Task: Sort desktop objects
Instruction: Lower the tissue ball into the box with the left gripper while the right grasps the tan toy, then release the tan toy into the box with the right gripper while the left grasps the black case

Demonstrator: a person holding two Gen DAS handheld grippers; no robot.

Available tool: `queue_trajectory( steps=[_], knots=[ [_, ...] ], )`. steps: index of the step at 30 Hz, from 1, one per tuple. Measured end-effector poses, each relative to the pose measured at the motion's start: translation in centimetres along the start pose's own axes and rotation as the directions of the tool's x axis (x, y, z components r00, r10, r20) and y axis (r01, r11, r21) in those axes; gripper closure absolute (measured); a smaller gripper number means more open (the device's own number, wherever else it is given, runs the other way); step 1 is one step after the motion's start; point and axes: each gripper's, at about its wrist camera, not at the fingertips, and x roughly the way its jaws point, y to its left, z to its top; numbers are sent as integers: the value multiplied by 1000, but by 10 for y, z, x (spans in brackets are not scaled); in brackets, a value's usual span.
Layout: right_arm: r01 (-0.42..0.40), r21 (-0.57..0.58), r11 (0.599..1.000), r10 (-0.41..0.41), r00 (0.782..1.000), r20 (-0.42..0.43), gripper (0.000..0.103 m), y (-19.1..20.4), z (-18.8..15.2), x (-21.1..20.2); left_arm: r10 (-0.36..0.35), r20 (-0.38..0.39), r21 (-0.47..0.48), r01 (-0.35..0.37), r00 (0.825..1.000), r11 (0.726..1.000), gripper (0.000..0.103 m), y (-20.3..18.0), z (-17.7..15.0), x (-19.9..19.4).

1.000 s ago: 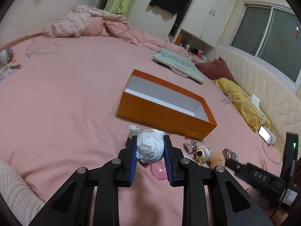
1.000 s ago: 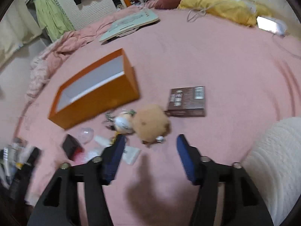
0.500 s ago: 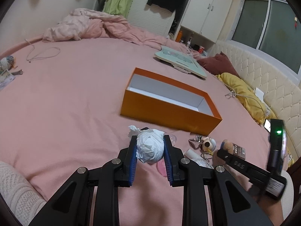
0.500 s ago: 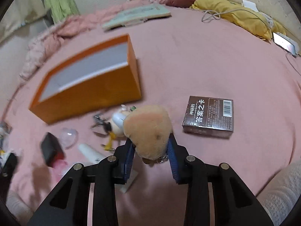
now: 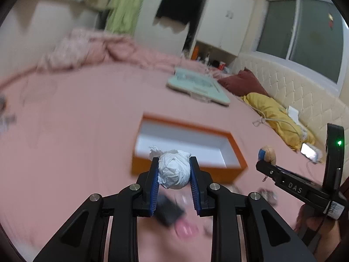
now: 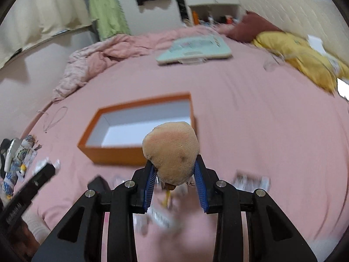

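You are in the carry step: both loads are lifted off the bed [image 6: 261,113] and headed for the box [image 6: 139,152]. Nearest you, loose items not yet sorted lie blurred on the bed under both tools.

Left tool [image 5: 174,170]: jaws together on the paper wad [image 5: 174,169], pads pressed on both its sides, the wad above the box's near wall as this view shows it.

Right tool [image 6: 174,170]: its jaws have just been closing and now clamp the plush [image 6: 172,150]; something small hangs under it. The plush sits in front of the box's near right corner.

Beyond, the box stands open and appears empty, mid-bed.

Next move, in my judgement: bring each load over the opening, lower it inside the walls, then part the jaws. Keep the two tools clear of each other.
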Motion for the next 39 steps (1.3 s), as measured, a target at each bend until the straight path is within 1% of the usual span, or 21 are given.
queue_trajectory(
  steps=[1,3,5,6,9,11,13,17,20,22,23,24,25,26,27,31,35,36,37,38,39],
  knots=[
    [-12,-17,1000,12,1000,7,68,2,8,5,0,11,26,0,1000,1000,79,-1,13,9],
    [-36,-56,998,37,999,14,68,10,24,18,-21,4,66,21,1000,998,79,-3,31,31],
    [-58,-94,994,59,998,13,68,18,35,33,-30,-14,97,31,999,995,79,-3,43,55],
    [-68,-111,991,70,998,11,68,22,39,41,-34,-26,96,36,999,995,79,-1,45,66],
    [-88,-143,986,88,996,-9,68,30,42,65,-33,-70,62,38,997,997,79,9,38,91],
    [-90,-151,985,86,996,-33,68,30,38,78,-33,-98,37,37,995,999,79,12,31,98],
    [-92,-136,986,84,995,-61,68,27,33,88,-41,-111,35,45,993,998,79,11,29,102],
    [-82,-103,991,71,992,-103,67,16,29,98,-41,-126,47,47,991,998,79,9,26,107],
    [-78,-81,994,69,992,-110,67,10,28,99,-34,-158,20,38,987,999,79,14,23,113],
    [-77,-77,994,68,992,-106,66,8,29,99,-29,-163,20,32,986,999,79,14,23,116],
    [-76,-77,994,68,992,-103,65,9,29,99,-24,-165,20,28,986,999,77,14,23,117],
    [-74,-77,994,67,993,-101,64,9,28,99,-20,-168,20,23,986,1000,64,13,23,118],
    [-78,-73,994,70,993,-99,64,8,28,99,-20,-165,16,23,986,1000,44,14,23,119],
    [-85,-66,994,79,992,-97,63,8,28,99,-22,-151,7,23,988,1000,37,14,23,117],
    [-92,-58,994,86,992,-97,62,7,28,99,-23,-133,-3,23,991,1000,34,15,24,115],
    [-106,-15,994,104,990,-93,62,1,30,99,-22,-89,-22,20,996,1000,34,21,28,107],
    [-102,7,995,102,993,-55,59,-4,36,92,-17,-85,-61,12,996,998,34,29,31,104],
    [-107,20,994,107,993,-46,54,-6,37,90,-17,-77,-74,12,997,997,34,32,32,101],
    [-114,36,993,115,993,-34,46,-8,38,88,-13,-67,-81,8,998,997,32,34,32,98],
    [-118,49,992,119,993,-20,41,-10,39,86,-7,-56,-87,2,998,996,31,36,33,94],
    [-118,59,991,118,993,-4,33,-11,40,83,0,-49,-93,-4,999,996,29,38,32,90]
  ],
)
